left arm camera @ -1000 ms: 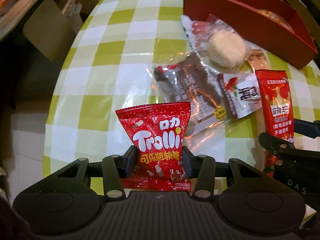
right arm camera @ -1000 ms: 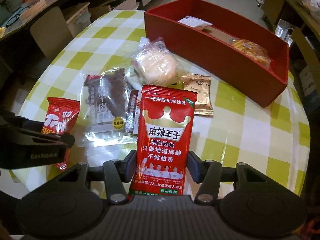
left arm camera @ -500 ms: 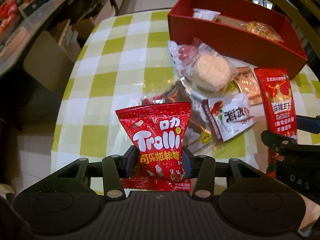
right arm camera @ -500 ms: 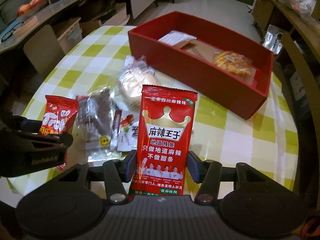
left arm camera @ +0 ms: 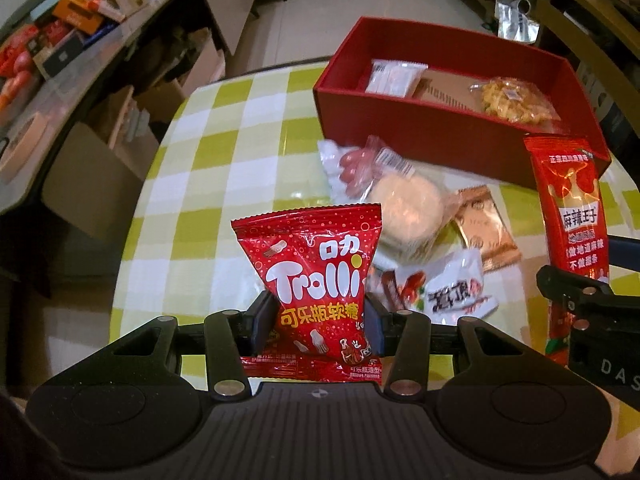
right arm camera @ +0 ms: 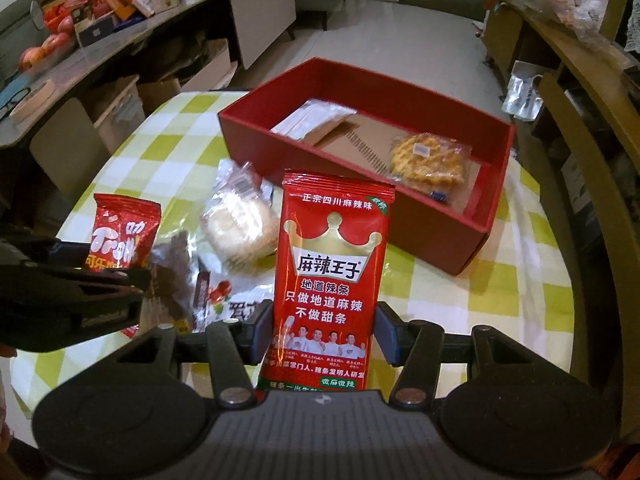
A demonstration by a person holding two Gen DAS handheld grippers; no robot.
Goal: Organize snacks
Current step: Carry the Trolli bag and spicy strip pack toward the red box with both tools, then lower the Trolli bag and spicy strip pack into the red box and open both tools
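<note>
My left gripper is shut on a red Trolli gummy bag, held upright above the checked table. My right gripper is shut on a tall red spicy-strip packet, also upright. Each held pack shows in the other view: the strip packet at the right, the Trolli bag at the left. Beyond both stands an open red box holding a white packet and a yellow waffle snack. Loose snacks lie between: a round pastry, a brown sachet, a white-red pack.
The green-and-white checked tablecloth covers a round table whose edge falls away at the left. A dark jerky pack lies by the left gripper. Cardboard boxes and a cluttered counter stand left; wooden furniture stands right.
Both grippers have risen and tipped toward the red box with their packs still held. The box's inside now shows in both views, and the loose snacks sit lower in the frames.
</note>
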